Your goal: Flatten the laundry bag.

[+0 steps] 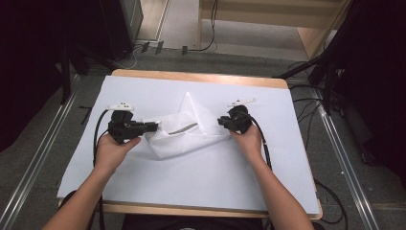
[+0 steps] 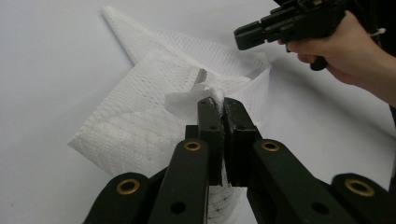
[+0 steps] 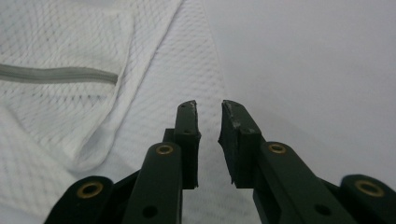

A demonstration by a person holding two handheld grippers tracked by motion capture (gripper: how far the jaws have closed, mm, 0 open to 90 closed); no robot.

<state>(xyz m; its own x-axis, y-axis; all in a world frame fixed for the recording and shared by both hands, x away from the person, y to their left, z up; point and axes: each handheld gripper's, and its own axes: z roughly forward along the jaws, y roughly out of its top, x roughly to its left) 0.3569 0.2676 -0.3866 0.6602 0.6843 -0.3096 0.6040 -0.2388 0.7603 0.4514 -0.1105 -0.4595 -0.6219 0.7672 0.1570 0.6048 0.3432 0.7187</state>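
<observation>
From above, a white mesh garment (image 1: pixel 184 132) lies half-folded in the middle of the white-covered tabletop (image 1: pixel 201 182), its long axis running left to right between the two hands. The left tool (image 1: pixel 152 126) points rightward into the cloth's left edge and is clenched on a fold of it; the right tool (image 1: pixel 221 121) points leftward at the cloth's right edge, just beside it.

In the left gripper view, the left tool (image 2: pixel 222 109) pinches a bunched bit of the garment (image 2: pixel 140 121), with the rest spreading ahead and to the left; the right tool (image 2: pixel 243 38) hovers beyond it, above the cloth's far side.

In the right gripper view, the right tool (image 3: pixel 208 116) stands released, jaws apart with nothing between them, hanging over the garment (image 3: pixel 70 98). The cloth's edge runs straight ahead along the jaws, so I judge this hand is placed to take that edge.
</observation>
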